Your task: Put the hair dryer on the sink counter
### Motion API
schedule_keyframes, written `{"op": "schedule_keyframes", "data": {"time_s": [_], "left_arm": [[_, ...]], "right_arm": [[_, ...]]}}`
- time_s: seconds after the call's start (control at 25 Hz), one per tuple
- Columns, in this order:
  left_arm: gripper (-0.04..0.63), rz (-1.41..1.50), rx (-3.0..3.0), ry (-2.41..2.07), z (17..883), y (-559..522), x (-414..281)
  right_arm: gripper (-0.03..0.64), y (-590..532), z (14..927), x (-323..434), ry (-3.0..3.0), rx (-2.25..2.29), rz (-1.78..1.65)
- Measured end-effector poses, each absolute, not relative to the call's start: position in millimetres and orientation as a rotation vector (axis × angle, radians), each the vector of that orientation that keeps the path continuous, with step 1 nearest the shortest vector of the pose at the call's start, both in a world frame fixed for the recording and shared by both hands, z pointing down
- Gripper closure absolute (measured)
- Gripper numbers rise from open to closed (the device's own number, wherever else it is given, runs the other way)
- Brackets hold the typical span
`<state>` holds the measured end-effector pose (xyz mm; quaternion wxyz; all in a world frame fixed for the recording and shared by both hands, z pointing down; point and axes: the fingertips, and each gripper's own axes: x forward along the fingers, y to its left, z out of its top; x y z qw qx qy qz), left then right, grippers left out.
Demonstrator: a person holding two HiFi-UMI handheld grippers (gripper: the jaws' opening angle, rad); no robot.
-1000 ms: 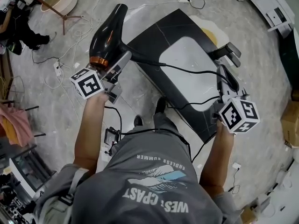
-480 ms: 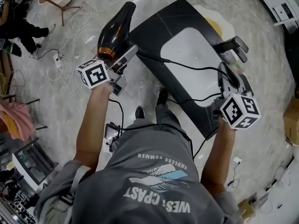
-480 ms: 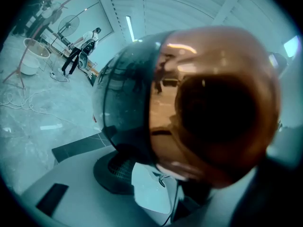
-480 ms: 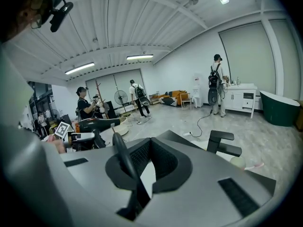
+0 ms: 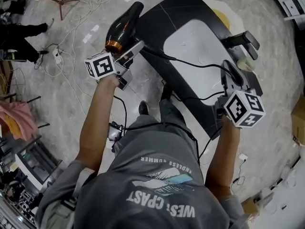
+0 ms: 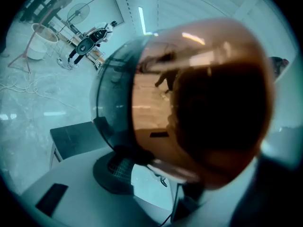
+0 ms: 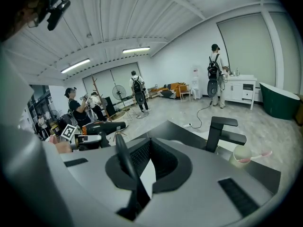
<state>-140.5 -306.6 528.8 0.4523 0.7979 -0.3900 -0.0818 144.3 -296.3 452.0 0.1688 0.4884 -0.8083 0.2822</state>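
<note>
Hair dryer, glossy black barrel with copper band [image 5: 121, 30], clamped by its handle in left gripper [image 5: 129, 51]. It hangs in the air just off the left edge of black slab sink counter [image 5: 157, 25], barrel pointing away from the person; the set-down spot lies rightward. Right gripper [image 5: 229, 78] pinches thin black cord [image 5: 190, 63] beside white oval basin [image 5: 200, 42].

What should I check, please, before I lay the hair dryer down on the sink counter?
1. The left tongs are shut on the hair dryer: ok.
2. The right tongs are shut on the cord: ok.
3. Dryer above the sink counter: not ok; in the head view it appears beside the left edge, over floor.
4. Bare counter strip left of the basin: ok.
5. Cord apart from faucet and cup: ok; it crosses the basin.
</note>
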Motion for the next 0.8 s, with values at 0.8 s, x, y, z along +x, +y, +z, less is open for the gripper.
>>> {"op": "schedule_keyframes", "data": {"time_s": [0.8], "left_arm": [[0.390,-0.173,1.821,-0.901,615.4,-330.3,-123.9]], "right_arm": [[0.589,-309.4,521.2,152.3,-2.193,1.349,0.926]]}}
